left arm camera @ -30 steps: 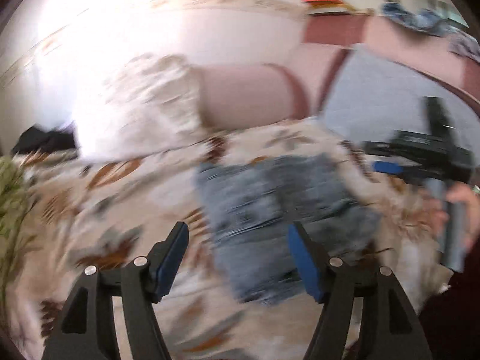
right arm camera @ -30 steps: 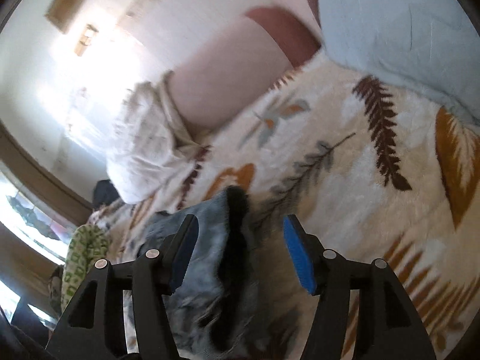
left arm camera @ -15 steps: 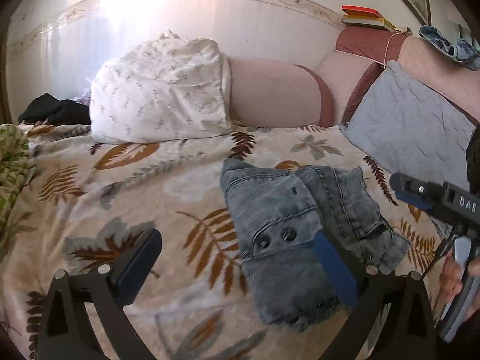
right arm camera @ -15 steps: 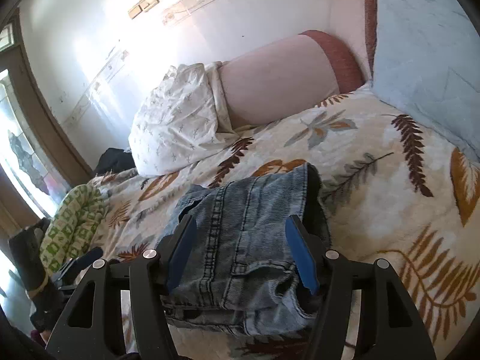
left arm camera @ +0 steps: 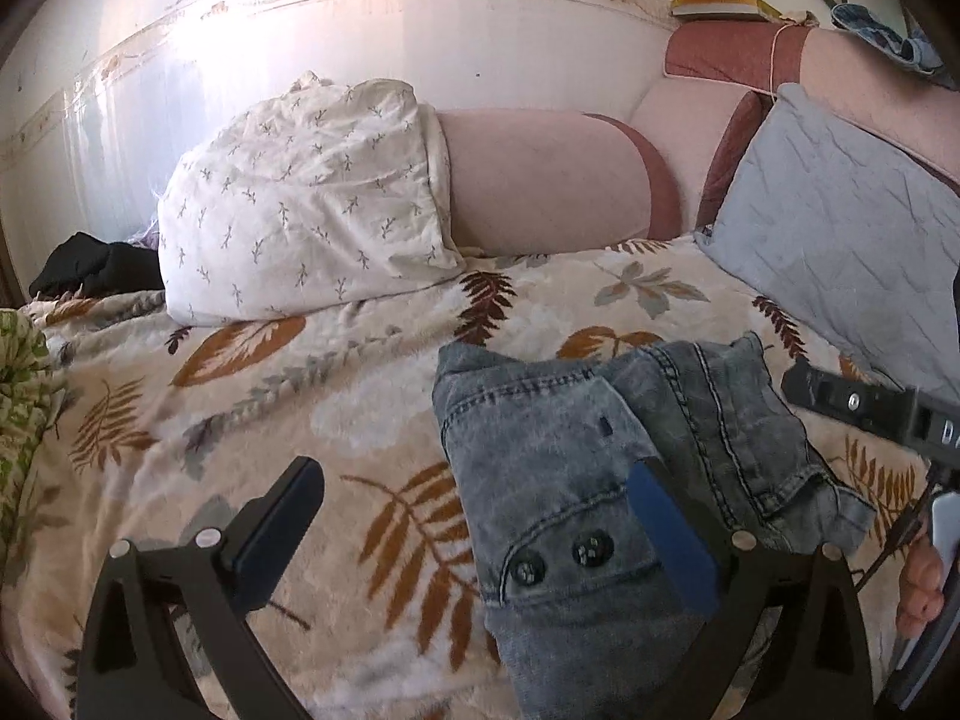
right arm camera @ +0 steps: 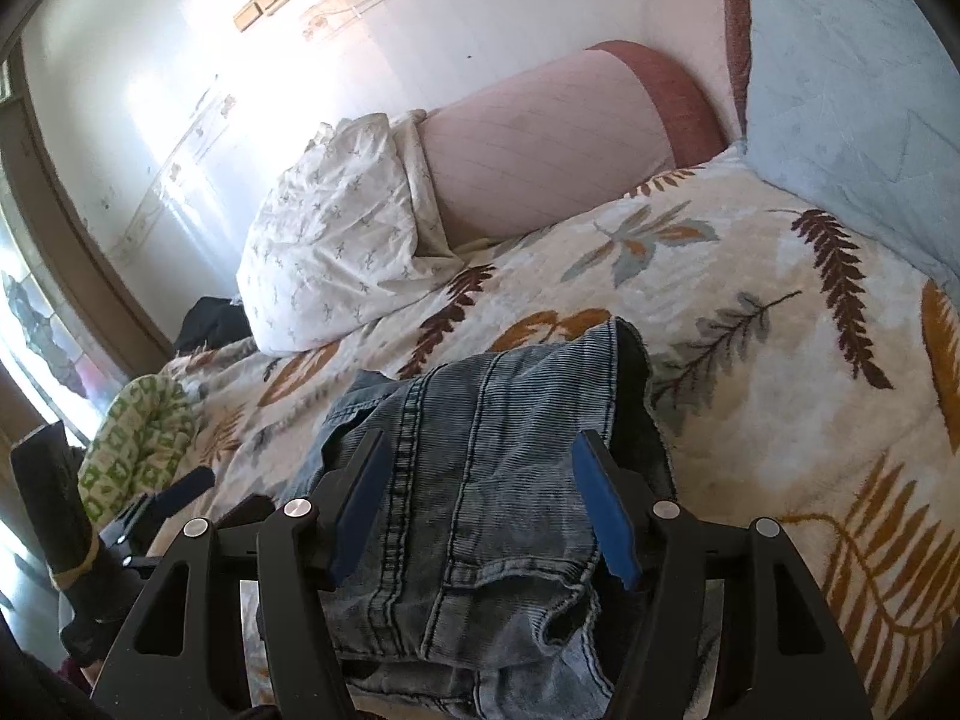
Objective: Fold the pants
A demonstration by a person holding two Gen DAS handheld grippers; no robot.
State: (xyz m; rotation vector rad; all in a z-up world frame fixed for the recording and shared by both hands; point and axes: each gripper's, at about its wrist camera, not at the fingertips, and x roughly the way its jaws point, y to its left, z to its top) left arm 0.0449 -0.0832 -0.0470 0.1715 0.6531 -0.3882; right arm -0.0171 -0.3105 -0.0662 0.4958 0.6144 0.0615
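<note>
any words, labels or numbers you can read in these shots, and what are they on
"DA": white letters on the black body of the right gripper, cut off at the picture's edge, so the rest cannot be read.
Books on the headboard: spines show no readable text.
Jeans: the two metal buttons are embossed, too small to read.
Nothing else carries writing.

Left of the folded denim pants (left arm camera: 576, 480) the leaf-print bed cover (left arm camera: 336, 396) lies bare and open, hemmed at the back by a white pillow (left arm camera: 300, 204) and pink bolster (left arm camera: 540, 180), at the right by a grey cushion (left arm camera: 840, 222), and at the left by green-patterned cloth (right arm camera: 138, 438).
</note>
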